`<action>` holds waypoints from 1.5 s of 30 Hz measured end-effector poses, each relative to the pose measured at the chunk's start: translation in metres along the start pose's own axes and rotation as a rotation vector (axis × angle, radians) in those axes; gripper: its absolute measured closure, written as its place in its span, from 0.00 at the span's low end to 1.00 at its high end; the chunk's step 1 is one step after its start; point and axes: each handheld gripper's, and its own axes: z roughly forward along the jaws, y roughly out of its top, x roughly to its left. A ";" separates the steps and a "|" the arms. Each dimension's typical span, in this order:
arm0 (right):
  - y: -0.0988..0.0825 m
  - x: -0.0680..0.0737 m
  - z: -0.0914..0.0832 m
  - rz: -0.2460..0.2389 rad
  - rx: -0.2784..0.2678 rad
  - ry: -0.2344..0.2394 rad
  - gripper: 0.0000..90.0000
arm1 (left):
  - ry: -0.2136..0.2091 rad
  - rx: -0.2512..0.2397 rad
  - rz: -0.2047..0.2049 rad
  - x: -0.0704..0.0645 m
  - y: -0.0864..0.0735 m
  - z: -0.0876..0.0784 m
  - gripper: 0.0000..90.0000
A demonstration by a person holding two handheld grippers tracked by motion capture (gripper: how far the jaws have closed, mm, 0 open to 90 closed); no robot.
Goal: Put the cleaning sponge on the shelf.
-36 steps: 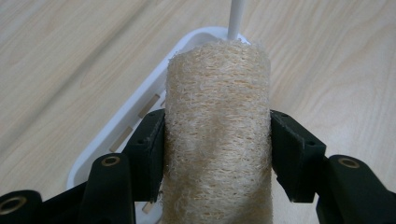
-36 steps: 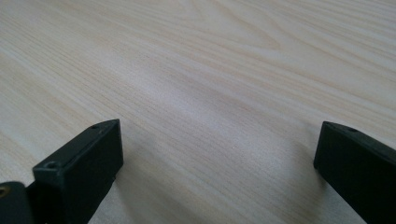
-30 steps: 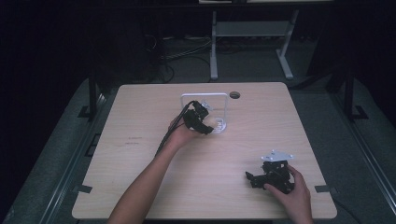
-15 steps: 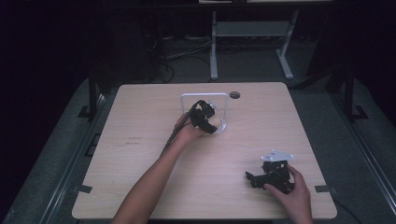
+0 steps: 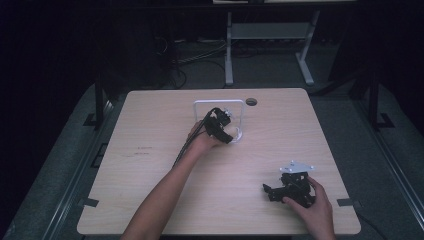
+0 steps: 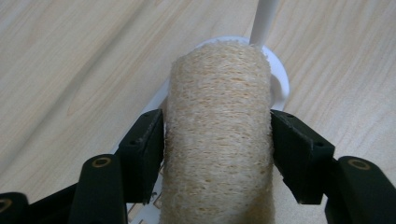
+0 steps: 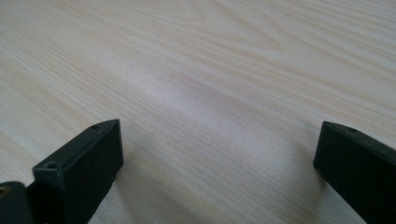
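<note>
A tan loofah roll [image 6: 219,135] is clamped between the two black jaws of my left gripper [image 6: 217,140], which is shut on it. Just beyond the roll lie the round white foot [image 6: 279,84] and thin white post [image 6: 264,21] of a white frame stand [image 5: 220,103]. In the high view my left gripper [image 5: 222,127] sits inside that frame near the table's far middle. My right gripper [image 5: 272,191] rests low at the front right, open, with bare wood between its jaws [image 7: 215,154].
The light wood table [image 5: 150,180] has a small dark round hole [image 5: 251,101] near its far edge. A cable [image 5: 187,142] trails from the left gripper along the forearm. Dark floor and a metal desk leg stand beyond the table.
My left gripper has moved right and a little forward, into the white frame, toward its round foot. The right gripper has stayed put.
</note>
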 end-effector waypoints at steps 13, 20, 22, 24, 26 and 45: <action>0.000 0.000 0.000 0.001 0.001 0.000 0.01 | 0.002 -0.092 -0.034 -0.005 -0.008 -0.028 0.42; 0.000 0.000 0.000 0.005 -0.001 0.004 0.01 | -0.041 -0.136 -0.039 -0.005 -0.016 -0.056 0.58; 0.000 0.000 0.000 0.003 0.000 0.001 0.01 | -0.050 -0.150 -0.039 -0.007 -0.019 -0.064 0.64; 0.000 0.000 0.000 0.002 0.000 0.000 0.01 | -0.059 -0.160 -0.043 -0.009 -0.023 -0.070 0.73; 0.000 0.000 0.000 0.001 0.000 0.000 0.01 | -0.082 -0.154 -0.046 -0.010 -0.026 -0.073 0.80; 0.000 0.000 0.000 0.000 0.000 0.000 0.01 | -0.177 -0.133 -0.078 -0.024 -0.053 -0.038 1.00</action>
